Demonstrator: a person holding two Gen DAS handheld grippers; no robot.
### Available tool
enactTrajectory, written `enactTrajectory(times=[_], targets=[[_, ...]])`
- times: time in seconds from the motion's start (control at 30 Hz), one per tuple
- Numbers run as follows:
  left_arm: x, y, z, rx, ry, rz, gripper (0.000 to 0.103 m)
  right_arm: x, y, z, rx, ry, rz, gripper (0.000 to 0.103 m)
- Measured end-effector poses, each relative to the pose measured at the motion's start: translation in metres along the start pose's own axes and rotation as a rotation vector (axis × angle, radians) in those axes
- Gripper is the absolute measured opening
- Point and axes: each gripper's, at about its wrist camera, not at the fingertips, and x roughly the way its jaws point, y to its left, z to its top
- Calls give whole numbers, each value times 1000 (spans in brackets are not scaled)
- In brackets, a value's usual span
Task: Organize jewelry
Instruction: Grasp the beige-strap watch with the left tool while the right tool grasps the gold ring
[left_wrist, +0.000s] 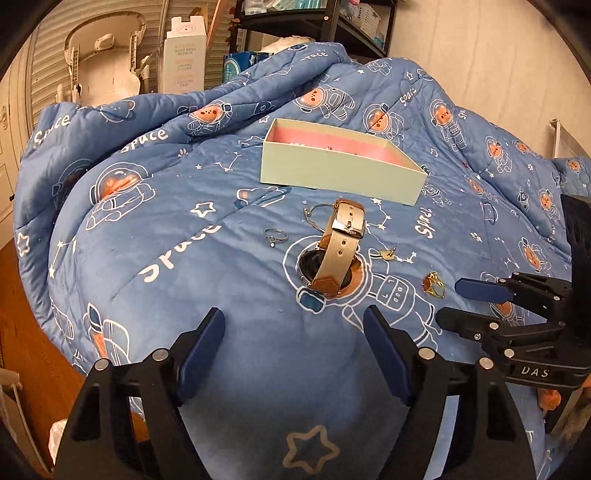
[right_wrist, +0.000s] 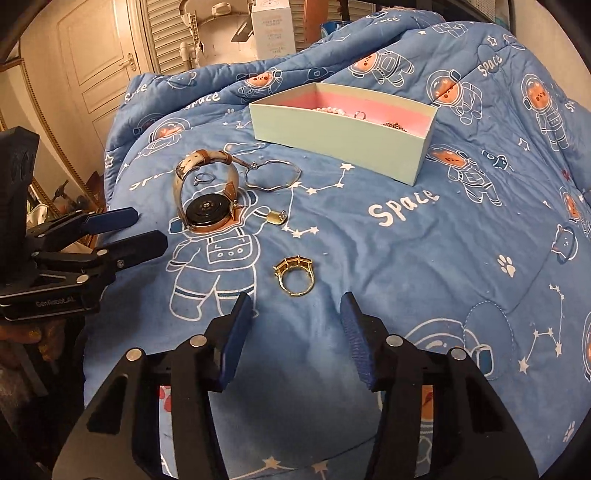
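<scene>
1. The right gripper (right_wrist: 295, 332) hangs low over the blue quilt (right_wrist: 424, 258) with its jaws spread and nothing between them; the gold ring (right_wrist: 294, 275) lies just ahead of the fingertips, roughly centred on the gap, standing partly on edge with its stone setting away from the camera.
2. The left gripper (left_wrist: 295, 343) is likewise spread and empty; the watch (left_wrist: 338, 247) lies just beyond it, face on the quilt and strap arched upward.
3. Near the watch lie a silver ring (left_wrist: 275, 236), a thin wire bangle (right_wrist: 273, 175) and a small gold pendant (right_wrist: 275, 217); all rest loose on the fabric.
4. The open box (right_wrist: 343, 136), pale green outside and pink inside, sits behind them; beads and a ring already show inside it, so the sorting looks partly done.
5. The step in hand appears to be picking up the gold ring; advance the right gripper until the pads straddle the band, sink slightly into the soft quilt, then close gently across the band's flat sides so it does not flip or squirt out.
6. Lift straight before travelling to the box; keep clear of the left gripper, which sits close by.
</scene>
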Motion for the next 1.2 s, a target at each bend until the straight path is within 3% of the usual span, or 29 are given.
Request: enactTrajectory(times=[0.13,0.47,0.57,0.63,1.0,1.07,1.2], targets=[[9,-6,5,22,-2,1,67,5,-2,3,12,9,2,48],[27,-13,19,53,-6,17,49,18,-1,17,15,20,0,24],[29,-16,24,58,-11,4,34,19,0,16,11,16,-2,24],[29,-18,26,63,-12,-2,28,19,-1,14,15,11,1,24],[23,-17,21,24,-17,-28,27,18,-2,13,24,3,7,24],[19,-18,20,24,-23,-25,14,17,-2,13,24,0,6,24],[14,-16,18,13,-19,-42,14,15,-3,11,27,-3,7,24]])
